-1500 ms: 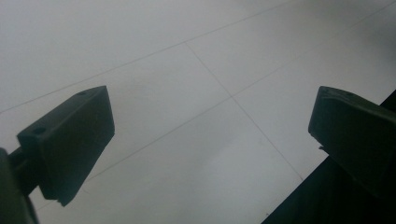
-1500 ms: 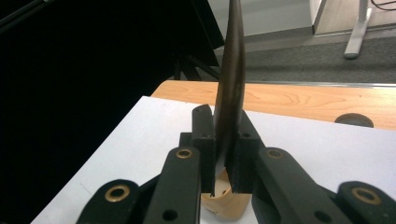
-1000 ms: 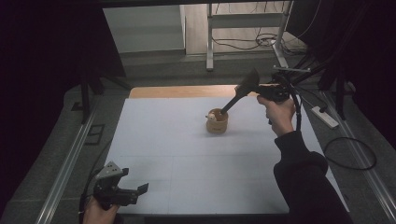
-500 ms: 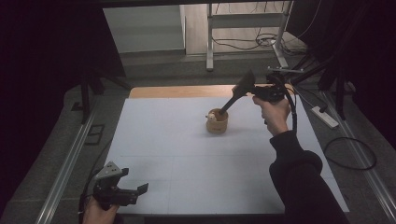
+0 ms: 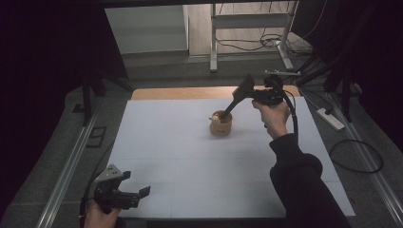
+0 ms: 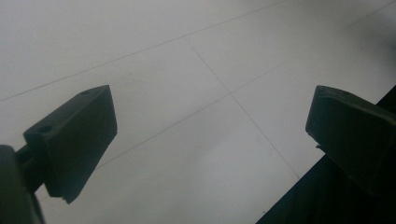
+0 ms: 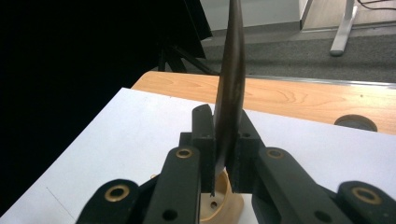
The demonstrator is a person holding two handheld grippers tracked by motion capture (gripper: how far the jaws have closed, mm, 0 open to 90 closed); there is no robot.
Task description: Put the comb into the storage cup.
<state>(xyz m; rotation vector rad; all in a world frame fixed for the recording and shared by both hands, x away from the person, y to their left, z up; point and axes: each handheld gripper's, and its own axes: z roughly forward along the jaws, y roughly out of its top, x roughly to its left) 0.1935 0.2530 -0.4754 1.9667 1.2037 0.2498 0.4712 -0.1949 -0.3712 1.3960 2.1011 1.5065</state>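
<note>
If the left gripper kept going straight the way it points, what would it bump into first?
Probably the white table sheet. The left gripper has its jaws open with nothing between them, and its own view looks slantwise down at bare sheet. How far off the sheet lies is hard to judge.

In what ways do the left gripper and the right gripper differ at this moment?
The left gripper is open with nothing between its jaws; the right gripper is shut on a dark flat tool. The left gripper sits low at the near edge of the table; the right gripper is raised above the wooden cup. Both are black and hand-held.
</note>
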